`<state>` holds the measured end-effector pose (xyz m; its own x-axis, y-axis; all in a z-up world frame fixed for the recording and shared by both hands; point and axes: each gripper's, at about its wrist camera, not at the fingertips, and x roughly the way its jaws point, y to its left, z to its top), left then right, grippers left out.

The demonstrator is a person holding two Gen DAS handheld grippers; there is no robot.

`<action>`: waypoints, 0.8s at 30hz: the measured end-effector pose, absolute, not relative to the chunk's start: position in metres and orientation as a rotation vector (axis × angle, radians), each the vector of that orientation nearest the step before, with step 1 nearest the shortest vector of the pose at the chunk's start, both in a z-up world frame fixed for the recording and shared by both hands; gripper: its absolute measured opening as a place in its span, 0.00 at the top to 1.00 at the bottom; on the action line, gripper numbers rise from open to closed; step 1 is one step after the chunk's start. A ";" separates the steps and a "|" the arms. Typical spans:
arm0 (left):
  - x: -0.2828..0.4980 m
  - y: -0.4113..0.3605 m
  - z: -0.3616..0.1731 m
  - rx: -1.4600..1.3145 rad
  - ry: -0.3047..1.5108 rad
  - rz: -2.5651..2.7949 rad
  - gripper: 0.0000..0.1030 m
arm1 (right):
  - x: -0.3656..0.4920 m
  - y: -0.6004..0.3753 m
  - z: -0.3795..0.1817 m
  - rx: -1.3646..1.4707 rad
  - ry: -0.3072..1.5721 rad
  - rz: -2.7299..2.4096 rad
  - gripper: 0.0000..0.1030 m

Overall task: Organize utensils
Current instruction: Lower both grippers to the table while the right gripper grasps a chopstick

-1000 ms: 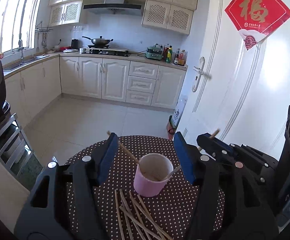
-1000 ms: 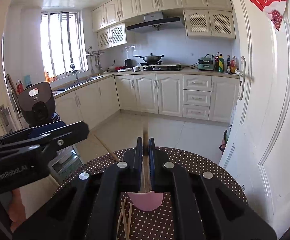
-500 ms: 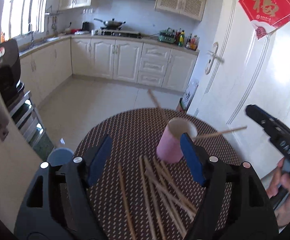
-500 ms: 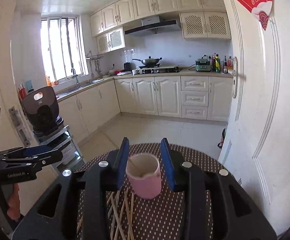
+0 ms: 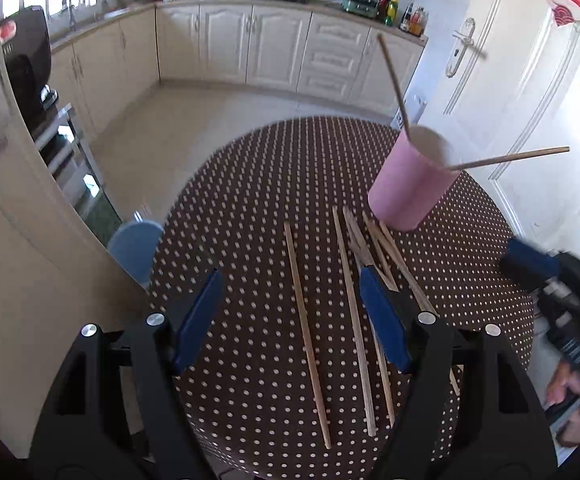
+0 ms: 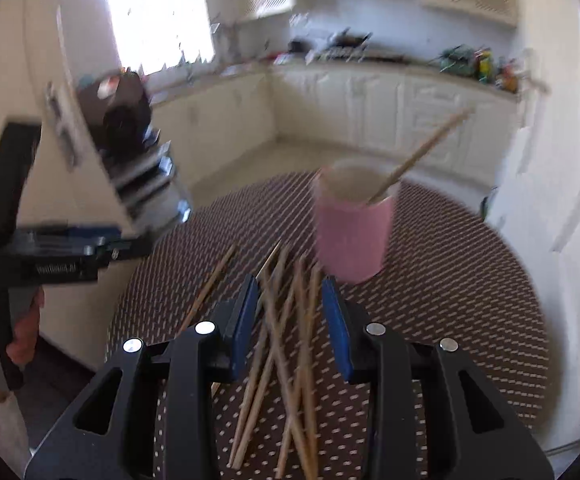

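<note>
A pink cup (image 5: pixel 410 180) stands on the brown dotted round table (image 5: pixel 249 200), with two chopsticks (image 5: pixel 394 76) leaning out of it. Several loose wooden chopsticks (image 5: pixel 350 300) lie on the cloth in front of the cup. My left gripper (image 5: pixel 290 280) is open and tilted down over them, and one stick (image 5: pixel 304 320) lies between its blue pads. In the blurred right wrist view, the cup (image 6: pixel 350 232) sits just past my right gripper (image 6: pixel 290 286). That gripper is open a little above the crossed pile of chopsticks (image 6: pixel 285 344), pressing on nothing.
A pale blue stool (image 5: pixel 135 248) stands at the table's left edge beside a tall cream cabinet (image 5: pixel 21 220). A white door (image 5: pixel 530 100) is close on the right. A hand (image 5: pixel 578 400) holds the right gripper at the table's right rim.
Both grippers have dropped and tilted down towards the table. The right gripper went from shut on a chopstick to open, and that stick now stands in the cup. The left gripper slid away from the cup.
</note>
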<state>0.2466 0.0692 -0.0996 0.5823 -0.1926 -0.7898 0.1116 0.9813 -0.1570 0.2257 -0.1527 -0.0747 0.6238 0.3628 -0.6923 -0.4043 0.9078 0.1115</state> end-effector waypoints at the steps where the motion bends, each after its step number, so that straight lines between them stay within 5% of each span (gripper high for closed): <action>1: 0.248 0.068 -0.102 -0.094 0.942 -0.181 0.32 | 0.229 -0.143 -0.080 -0.080 0.803 0.453 0.73; 7: 0.261 0.070 -0.124 -0.110 1.017 -0.186 0.44 | 0.261 -0.095 -0.119 -0.201 0.947 0.490 0.80; 13: 0.274 0.067 -0.144 -0.111 1.064 -0.183 0.44 | 0.292 -0.081 -0.143 -0.231 1.058 0.475 0.81; 17: 0.283 0.065 -0.154 -0.113 1.087 -0.181 0.44 | 0.310 -0.077 -0.155 -0.233 1.094 0.464 0.94; 24: 0.302 0.064 -0.164 -0.108 1.116 -0.173 0.44 | 0.310 -0.081 -0.150 -0.214 1.066 0.488 0.95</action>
<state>0.3018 0.0643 -0.1641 0.4280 -0.1921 -0.8831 0.0839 0.9814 -0.1729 0.3097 -0.0811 -0.1501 0.3901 0.2793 -0.8774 -0.4820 0.8738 0.0639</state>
